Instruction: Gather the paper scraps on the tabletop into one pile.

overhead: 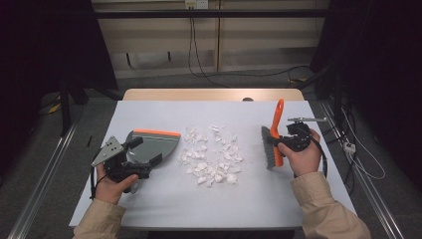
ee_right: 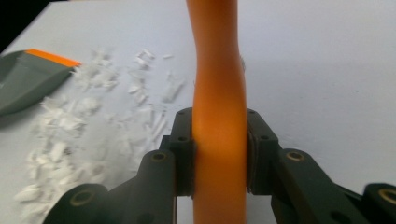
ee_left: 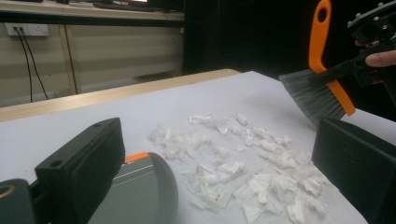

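The right gripper (overhead: 292, 140) clamps the orange-handled grey-bristled brush (overhead: 272, 144), right of the scattered white paper scraps (overhead: 211, 157). Left of that pile, the left gripper (overhead: 130, 158) holds the grey plastic dustpan with orange lip (overhead: 154, 144); its jaw grip itself I cannot tell. Nothing lies between brush and pile.

The dustpan (ee_left: 140, 186) is cut off by the frame's bottom edge; its handle is hidden.

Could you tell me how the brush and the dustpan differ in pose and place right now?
The brush is on the right of the paper scraps, the dustpan on their left. The brush stands with its handle up, while the dustpan lies low and flat. The right gripper clamps the brush, and the left gripper is at the dustpan. Both are grey with orange parts.
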Available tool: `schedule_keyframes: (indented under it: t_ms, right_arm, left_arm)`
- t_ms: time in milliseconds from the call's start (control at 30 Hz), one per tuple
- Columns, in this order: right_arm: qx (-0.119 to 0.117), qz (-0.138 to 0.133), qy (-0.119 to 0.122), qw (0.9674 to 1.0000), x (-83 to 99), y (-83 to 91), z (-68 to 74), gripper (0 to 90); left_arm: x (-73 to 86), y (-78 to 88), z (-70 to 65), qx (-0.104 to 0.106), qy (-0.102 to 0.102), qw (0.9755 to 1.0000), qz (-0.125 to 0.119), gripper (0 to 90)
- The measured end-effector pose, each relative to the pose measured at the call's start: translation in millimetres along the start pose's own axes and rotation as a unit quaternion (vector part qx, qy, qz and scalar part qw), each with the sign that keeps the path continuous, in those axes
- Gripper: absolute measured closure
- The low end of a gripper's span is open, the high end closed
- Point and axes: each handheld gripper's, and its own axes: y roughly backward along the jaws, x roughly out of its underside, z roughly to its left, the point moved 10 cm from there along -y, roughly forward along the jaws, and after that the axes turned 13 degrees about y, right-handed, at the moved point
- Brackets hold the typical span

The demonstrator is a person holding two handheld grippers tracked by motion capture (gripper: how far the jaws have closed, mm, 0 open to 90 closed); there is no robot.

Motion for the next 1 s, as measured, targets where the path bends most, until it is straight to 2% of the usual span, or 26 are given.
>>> schedule_keyframes:
  t_ms: [100, 267, 400, 567, 700, 833, 967, 1000]
  right_arm:
    - [0.001, 0.000, -0.004, 1.0000, 0.2, -6.9, -2.4, 70.3]
    - [0.022, 0.000, 0.015, 0.9997, -0.6, -18.9, -7.6, 71.0]
    - [0.032, -0.007, 0.032, 0.9989, -2.2, -27.9, -8.6, 71.0]
    - [0.046, -0.005, 0.067, 0.9967, -3.1, -37.8, -5.5, 70.6]
    - [0.049, 0.011, 0.081, 0.9955, 1.3, -46.7, -4.3, 70.2]
    - [0.043, 0.011, 0.091, 0.9948, 2.7, -49.0, 0.3, 68.8]
    - [0.032, 0.008, 0.099, 0.9945, 4.2, -47.5, 4.9, 58.4]
    - [0.033, 0.007, 0.105, 0.9939, 4.0, -46.0, 4.9, 59.2]
  left_arm:
    - [1.4, 0.3, -0.5, 0.001, -0.003, 1.0000, 0.002, 2.3]
    - [4.3, -0.2, 1.7, 0.000, -0.001, 1.0000, 0.004, 2.3]
    - [6.0, -0.2, 4.7, -0.004, 0.000, 1.0000, 0.004, 2.4]
    - [5.8, 1.0, 6.9, -0.005, 0.003, 1.0000, 0.002, 2.4]
    - [6.3, 1.2, 7.4, -0.005, 0.004, 1.0000, 0.001, 2.5]
    - [7.9, 0.8, 7.9, -0.006, 0.001, 1.0000, 0.005, 2.6]
    - [8.1, 0.8, 8.6, -0.007, 0.004, 1.0000, 0.004, 2.6]
    - [8.0, 0.9, 8.6, -0.007, 0.004, 1.0000, 0.004, 2.6]
